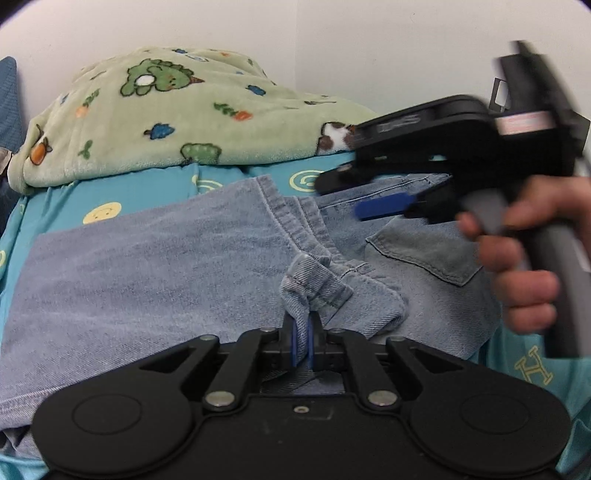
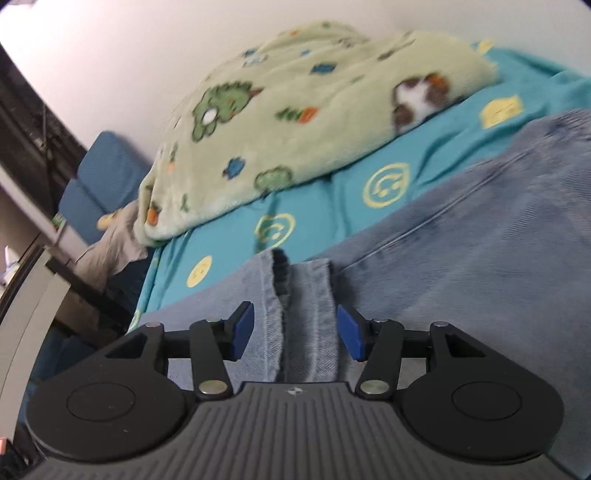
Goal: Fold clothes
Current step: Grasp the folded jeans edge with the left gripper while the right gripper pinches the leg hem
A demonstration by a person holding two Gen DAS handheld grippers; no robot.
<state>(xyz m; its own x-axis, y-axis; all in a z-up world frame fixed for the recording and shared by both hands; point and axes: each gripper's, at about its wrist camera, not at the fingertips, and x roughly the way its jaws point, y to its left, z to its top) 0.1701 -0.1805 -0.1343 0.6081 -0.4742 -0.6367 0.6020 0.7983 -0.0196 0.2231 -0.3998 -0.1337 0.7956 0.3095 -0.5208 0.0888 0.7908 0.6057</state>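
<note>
The left hand-held gripper (image 1: 303,341) is pinching a bunched fold of the jeans (image 1: 155,266), its blue pads (image 1: 295,343) pressed together on the denim near the seam. The right hand-held gripper (image 2: 295,332) is standing spread, its blue pads (image 2: 347,334) sitting on either side of two hemmed denim edges without pressing them; whether the pads are brushing the cloth is hard to make out. In the left wrist view that right hand-held gripper (image 1: 354,195) is showing blurred above the back pocket (image 1: 424,254), with a person's hand (image 1: 517,258) wrapping its handle and partly cut off at the picture's edge.

The jeans are lying spread across a bed covered by a teal sheet (image 2: 332,192) printed with yellow smiley faces. Behind them a pale green fleece blanket (image 1: 166,118) with cartoon prints is lying heaped against the white wall (image 1: 332,29). At the left of the right wrist view, a blue cushion (image 2: 103,177) and a grey crumpled cloth (image 2: 114,243) are sitting beside the bed, dim and blurred.
</note>
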